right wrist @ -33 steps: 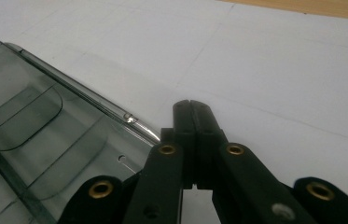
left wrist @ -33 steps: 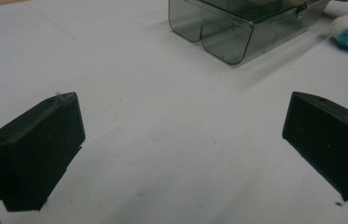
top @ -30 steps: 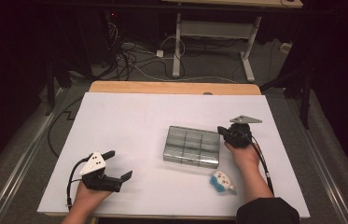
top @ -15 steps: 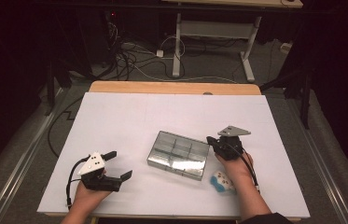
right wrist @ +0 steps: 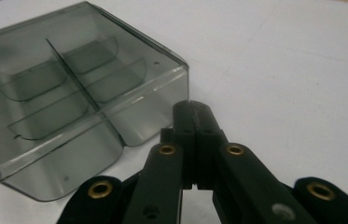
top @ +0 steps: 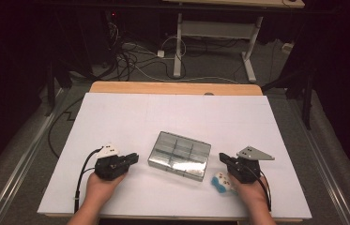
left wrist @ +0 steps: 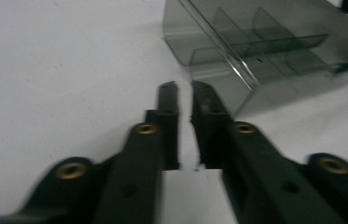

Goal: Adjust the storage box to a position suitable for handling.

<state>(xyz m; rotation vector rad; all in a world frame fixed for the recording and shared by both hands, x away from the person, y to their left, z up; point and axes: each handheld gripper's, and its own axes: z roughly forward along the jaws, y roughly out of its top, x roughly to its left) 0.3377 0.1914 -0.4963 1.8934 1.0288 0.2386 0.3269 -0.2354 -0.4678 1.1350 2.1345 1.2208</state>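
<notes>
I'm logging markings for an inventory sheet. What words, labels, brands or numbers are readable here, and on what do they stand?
None can be read.
Clear divided box: no label or print visible on its lid or walls.
Small blue and white object beside the right gripper: too small and blurred to tell any marking.
Left gripper: plain black, no text seen.

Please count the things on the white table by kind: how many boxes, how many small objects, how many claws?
Clear divided box: 1
Small white and blue object: 1
Claws: 2, the left claw and the right claw
Total: 4
</notes>
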